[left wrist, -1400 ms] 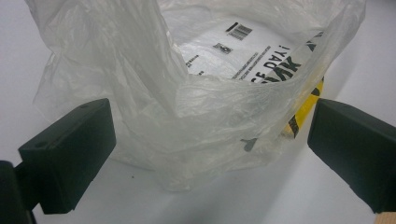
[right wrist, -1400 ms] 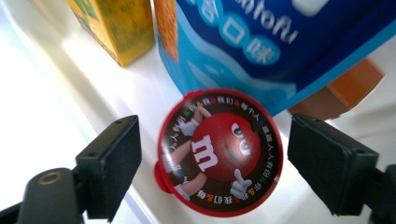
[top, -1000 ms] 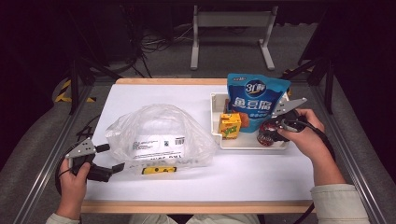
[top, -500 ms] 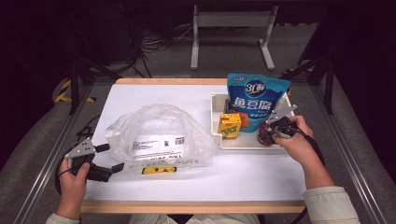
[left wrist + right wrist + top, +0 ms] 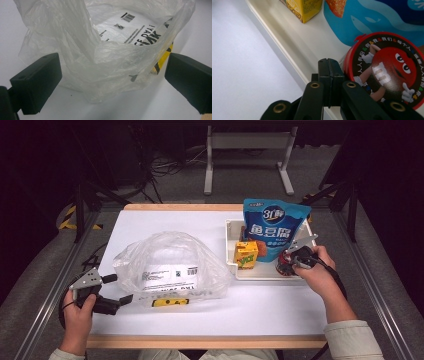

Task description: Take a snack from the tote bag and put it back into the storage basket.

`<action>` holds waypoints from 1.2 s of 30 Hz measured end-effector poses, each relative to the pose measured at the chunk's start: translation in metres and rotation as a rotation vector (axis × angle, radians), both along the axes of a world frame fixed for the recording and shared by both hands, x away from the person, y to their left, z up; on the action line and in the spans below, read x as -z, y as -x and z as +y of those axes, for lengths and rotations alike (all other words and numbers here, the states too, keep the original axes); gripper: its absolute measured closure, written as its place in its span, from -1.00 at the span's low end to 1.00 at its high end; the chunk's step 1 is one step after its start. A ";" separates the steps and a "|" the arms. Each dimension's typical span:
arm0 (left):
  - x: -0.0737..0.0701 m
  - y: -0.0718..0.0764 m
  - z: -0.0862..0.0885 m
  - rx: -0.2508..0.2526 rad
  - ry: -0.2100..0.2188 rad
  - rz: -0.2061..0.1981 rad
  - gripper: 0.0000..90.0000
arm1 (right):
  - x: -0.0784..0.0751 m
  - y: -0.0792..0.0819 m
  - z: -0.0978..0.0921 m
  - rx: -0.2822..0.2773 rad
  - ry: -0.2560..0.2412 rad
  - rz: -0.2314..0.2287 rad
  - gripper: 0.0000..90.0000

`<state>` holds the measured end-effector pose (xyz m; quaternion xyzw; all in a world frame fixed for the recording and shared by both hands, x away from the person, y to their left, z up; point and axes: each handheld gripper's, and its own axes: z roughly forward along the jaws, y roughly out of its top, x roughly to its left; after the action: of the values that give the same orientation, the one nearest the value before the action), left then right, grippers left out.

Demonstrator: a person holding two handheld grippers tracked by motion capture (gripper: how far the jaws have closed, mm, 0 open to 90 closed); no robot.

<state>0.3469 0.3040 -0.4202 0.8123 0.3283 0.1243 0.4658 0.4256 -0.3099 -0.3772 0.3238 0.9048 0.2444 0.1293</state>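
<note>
A crumpled clear plastic bag (image 5: 170,267) with a printed label and a yellow strip lies on the white table. My left gripper (image 5: 118,289) stands open at its near left corner. In the left gripper view the bag's rim (image 5: 110,57) bulges between the wide-apart jaws of the left gripper (image 5: 113,71). My right gripper (image 5: 291,259) reaches into the white tray (image 5: 229,251). Its jaws are shut with nothing between them, and the right gripper (image 5: 330,68) rests against the left side of a red-lidded candy tub (image 5: 387,72), also visible under the hand (image 5: 284,266).
In the tray a blue snack pouch (image 5: 274,227) stands upright behind a yellow juice box (image 5: 246,254). Close up, the juice box (image 5: 304,7) and pouch (image 5: 372,20) sit just beyond the tub, with the tray rim (image 5: 287,42) to the left. A wooden table edge (image 5: 200,340) runs along the front.
My right hand has moved down and leftward, from beside the blue pouch to the red tub. The left gripper and the bag have stayed put.
</note>
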 end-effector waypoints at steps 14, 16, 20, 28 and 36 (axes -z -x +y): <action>0.000 0.000 0.000 0.002 -0.004 -0.001 -0.96 | -0.002 0.004 -0.003 -0.002 -0.017 -0.001 0.99; 0.000 -0.001 0.000 0.004 -0.004 -0.003 -0.96 | -0.007 0.010 0.001 -0.024 -0.042 -0.024 0.95; 0.000 0.000 0.000 0.003 -0.004 -0.001 -0.96 | -0.013 0.022 0.007 -0.047 -0.120 -0.067 0.80; 0.000 0.000 0.000 0.004 0.000 -0.002 -0.96 | -0.008 0.046 0.015 -0.071 -0.287 -0.162 0.22; 0.000 0.000 -0.001 0.005 -0.004 -0.003 -0.96 | -0.001 0.064 0.022 -0.087 -0.351 -0.235 -0.19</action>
<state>0.3468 0.3031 -0.4198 0.8138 0.3251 0.1250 0.4652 0.3614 -0.2878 -0.3764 0.2713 0.8403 0.4395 0.1649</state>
